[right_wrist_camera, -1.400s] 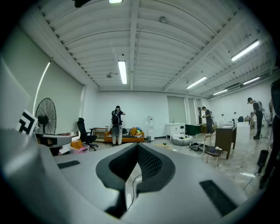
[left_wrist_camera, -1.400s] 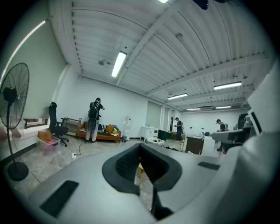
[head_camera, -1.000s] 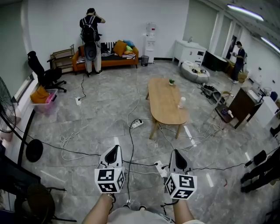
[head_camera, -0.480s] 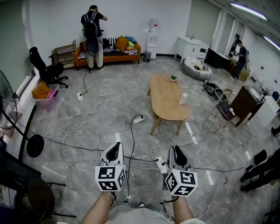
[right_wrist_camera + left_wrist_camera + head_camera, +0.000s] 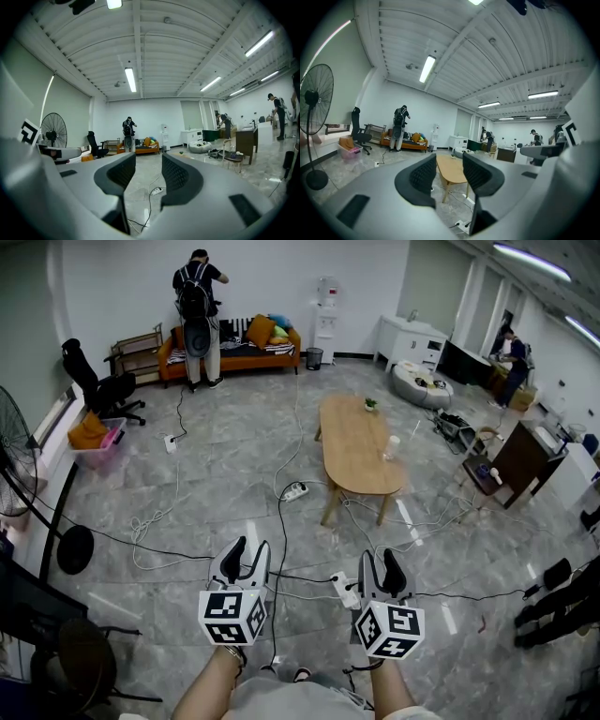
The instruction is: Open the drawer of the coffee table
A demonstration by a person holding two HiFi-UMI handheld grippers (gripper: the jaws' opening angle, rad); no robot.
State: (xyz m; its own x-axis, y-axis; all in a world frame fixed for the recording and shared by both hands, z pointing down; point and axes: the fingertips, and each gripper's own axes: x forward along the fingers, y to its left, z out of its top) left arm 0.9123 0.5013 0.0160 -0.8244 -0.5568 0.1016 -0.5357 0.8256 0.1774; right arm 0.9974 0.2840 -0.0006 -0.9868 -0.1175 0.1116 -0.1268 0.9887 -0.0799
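Observation:
The coffee table (image 5: 356, 446) is a long oval wooden top on wooden legs, standing in the middle of the room well ahead of me. No drawer shows on it from here. It appears between the jaws in the left gripper view (image 5: 450, 169). My left gripper (image 5: 248, 549) and right gripper (image 5: 380, 557) hang side by side at the bottom of the head view, over the grey floor and far short of the table. Both have their jaws opening, and nothing is between them (image 5: 449, 161) (image 5: 146, 161).
Cables and a power strip (image 5: 294, 491) lie on the floor between me and the table, and another strip (image 5: 345, 592) is between my grippers. A cup (image 5: 392, 448) and a small plant (image 5: 370, 405) stand on the table. A person (image 5: 198, 320) stands by an orange sofa (image 5: 230, 351). A fan (image 5: 19, 479) is at the left.
Both grippers' jaws were shut together and now stand parted. The hands have stayed about where they were.

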